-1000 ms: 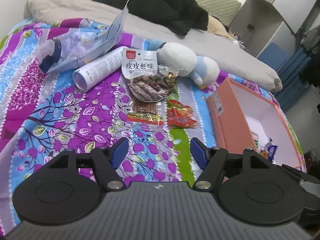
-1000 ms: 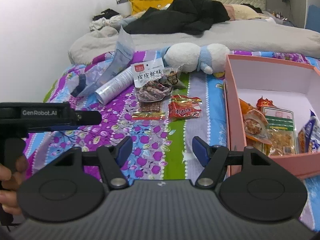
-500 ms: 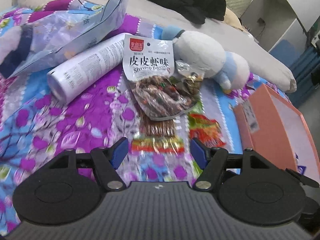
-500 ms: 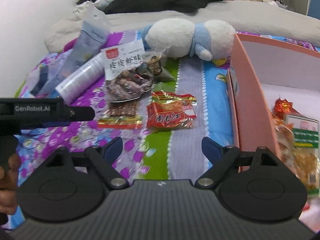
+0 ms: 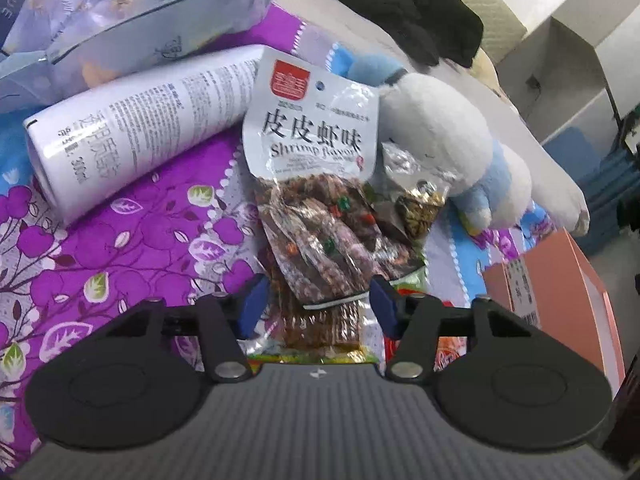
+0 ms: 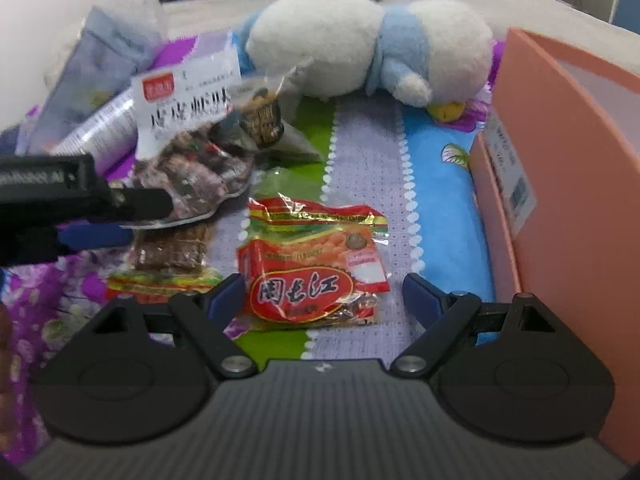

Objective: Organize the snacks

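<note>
My left gripper (image 5: 318,306) is open, its blue pads on either side of the lower end of a clear shrimp-flavour snack bag (image 5: 320,184) lying on the bedspread. Under that bag lies a brown snack strip with a yellow-red edge (image 5: 320,332). My right gripper (image 6: 322,294) is open around a red and yellow snack packet (image 6: 312,268). The shrimp bag (image 6: 188,140) and the left gripper (image 6: 88,204) also show in the right wrist view. A small clear packet of dark snacks (image 5: 420,200) lies beside the shrimp bag. The pink box (image 6: 560,160) stands at the right.
A white and blue plush toy (image 6: 372,40) lies behind the snacks. A white cylinder can (image 5: 136,120) and a pale plastic bag (image 5: 120,12) lie at the left. Dark clothes (image 5: 400,4) and a grey blanket sit further back on the bed.
Both grippers have moved forward and down toward the snacks. The left one now straddles the shrimp bag, and the right one straddles the red packet. Both stay open.
</note>
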Demonstrator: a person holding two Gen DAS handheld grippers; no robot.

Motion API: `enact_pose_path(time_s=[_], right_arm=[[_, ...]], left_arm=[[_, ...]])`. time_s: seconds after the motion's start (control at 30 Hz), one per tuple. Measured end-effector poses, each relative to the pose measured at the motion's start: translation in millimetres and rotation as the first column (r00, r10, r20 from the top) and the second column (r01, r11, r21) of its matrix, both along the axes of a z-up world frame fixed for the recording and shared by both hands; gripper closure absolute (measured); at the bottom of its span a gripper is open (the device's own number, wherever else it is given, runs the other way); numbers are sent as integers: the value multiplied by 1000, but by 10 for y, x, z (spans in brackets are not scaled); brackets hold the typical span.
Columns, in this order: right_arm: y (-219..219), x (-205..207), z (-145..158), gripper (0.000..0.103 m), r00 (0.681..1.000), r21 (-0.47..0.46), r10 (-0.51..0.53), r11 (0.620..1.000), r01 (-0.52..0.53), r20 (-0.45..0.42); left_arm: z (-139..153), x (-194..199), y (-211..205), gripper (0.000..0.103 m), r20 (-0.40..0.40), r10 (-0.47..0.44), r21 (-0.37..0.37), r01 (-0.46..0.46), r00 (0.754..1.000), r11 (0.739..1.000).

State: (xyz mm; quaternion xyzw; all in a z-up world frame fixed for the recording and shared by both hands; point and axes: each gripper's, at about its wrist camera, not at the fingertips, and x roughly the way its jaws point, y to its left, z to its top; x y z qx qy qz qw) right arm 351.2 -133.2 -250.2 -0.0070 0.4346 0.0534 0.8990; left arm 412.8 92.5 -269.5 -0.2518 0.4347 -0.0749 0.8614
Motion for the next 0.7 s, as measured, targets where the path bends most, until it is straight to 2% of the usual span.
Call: enact_pose_path(time_s=[0.07,0.13,0.17,0.23,0.33,0.43,0.7], right_arm=[[40,18,-26,11,1000,-16,17,1000,-17,4],[64,17,-39,12,1000,-31,29,999,-29,9],[73,6,-36,12,999,-37,36,999,-35,12],[85,-6,-13,20,999,-47,49,998,-48,14],[85,-33,31,25,998,-58,62,996,-61,16],[115,-67,62,27,997,-78,72,994,-71,17],[29,-309,249,28,998,-53,61,997,-60,5]], left_arm=[[-33,10,48,46,4,45,-23,-45,999,999],[-65,38,70,60,-8,59,-23,-59,998,998],[-62,40,69,63,-6,62,-9,-62,998,998],[-65,37,78,79,-9,62,4,-62,998,998],[-55,21,114,96,-4,61,-15,-61,998,998],[-14,-37,170,99,11,58,-107,-57,998,993],[255,-307,114,101,54,38,-126,-31,998,992]])
